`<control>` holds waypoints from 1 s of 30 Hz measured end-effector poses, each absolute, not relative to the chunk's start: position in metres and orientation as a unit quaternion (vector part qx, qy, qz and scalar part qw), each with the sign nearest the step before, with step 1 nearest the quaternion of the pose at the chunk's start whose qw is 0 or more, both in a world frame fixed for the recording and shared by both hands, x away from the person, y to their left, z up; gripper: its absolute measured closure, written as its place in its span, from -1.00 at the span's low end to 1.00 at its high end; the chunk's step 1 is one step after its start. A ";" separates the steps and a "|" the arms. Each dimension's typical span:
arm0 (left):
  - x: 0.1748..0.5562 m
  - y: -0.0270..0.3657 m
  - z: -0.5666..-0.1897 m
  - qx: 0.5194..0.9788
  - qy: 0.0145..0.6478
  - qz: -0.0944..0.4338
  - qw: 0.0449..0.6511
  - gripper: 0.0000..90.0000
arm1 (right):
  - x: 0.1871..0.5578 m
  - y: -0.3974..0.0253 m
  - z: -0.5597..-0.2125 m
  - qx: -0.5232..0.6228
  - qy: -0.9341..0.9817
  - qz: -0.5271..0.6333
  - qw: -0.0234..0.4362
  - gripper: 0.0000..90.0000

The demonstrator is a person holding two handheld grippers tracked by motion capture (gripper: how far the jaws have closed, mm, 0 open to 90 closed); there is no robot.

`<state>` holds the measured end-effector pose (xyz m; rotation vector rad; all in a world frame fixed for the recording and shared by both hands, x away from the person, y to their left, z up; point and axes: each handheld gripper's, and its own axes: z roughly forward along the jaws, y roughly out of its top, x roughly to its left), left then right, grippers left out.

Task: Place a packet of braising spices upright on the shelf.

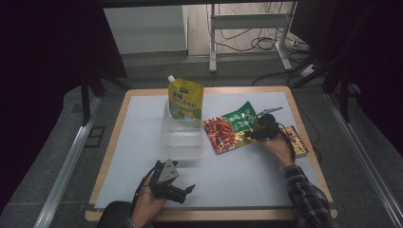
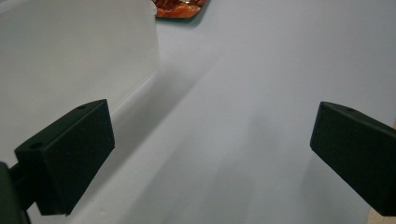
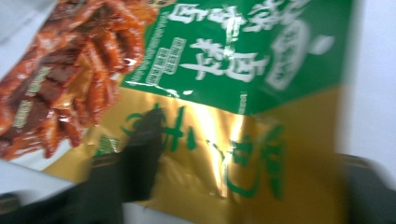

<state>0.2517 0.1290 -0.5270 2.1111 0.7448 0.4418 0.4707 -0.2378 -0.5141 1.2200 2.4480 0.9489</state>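
Resting near the table's [image 1: 119, 142] near edge, toward the left corner, the left gripper [image 1: 186, 191] sits in the person's left hand [image 1: 147, 204] with its jaws spread wide and nothing between them; in the left gripper view the two black pads [image 2: 70, 158] stand far apart over bare pale tabletop, with a white wall of the clear container rising just beside the left one. Farther in, about the middle of the table, the clear plastic container [image 1: 182, 135] stands on the pale mat. To its right, the right gripper [image 1: 256, 134] is held in the person's right hand [image 1: 280, 147], the plaid sleeve [image 1: 306, 197] coming in from the near right corner. That gripper is clamped on the lower right edge of the snack packet [image 1: 230, 128], a green, gold and red bag that lies tilted between the container and the right edge of the table; the right gripper view shows its gold strip [image 3: 219, 158] caught between the jaws, though blurred. Just beyond the right hand, by the right edge, lies a flat brown box [image 1: 297, 140]. Toward the far edge, the yellow spouted pouch [image 1: 186, 101] stands upright at the container's far end.
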 end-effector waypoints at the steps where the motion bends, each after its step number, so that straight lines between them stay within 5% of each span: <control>1: 0.252 0.129 -0.527 0.841 0.297 0.176 0.416 -1.00 | 0.471 -0.239 -0.513 0.420 0.838 0.325 0.127 0.37; 6: 0.252 0.128 -0.527 0.843 0.296 0.176 0.413 -1.00 | 0.471 -0.245 -0.514 0.427 0.835 0.320 0.135 0.84; 30: 0.250 0.126 -0.524 0.838 0.295 0.177 0.424 -1.00 | 0.466 -0.248 -0.493 0.433 0.819 0.358 0.122 0.98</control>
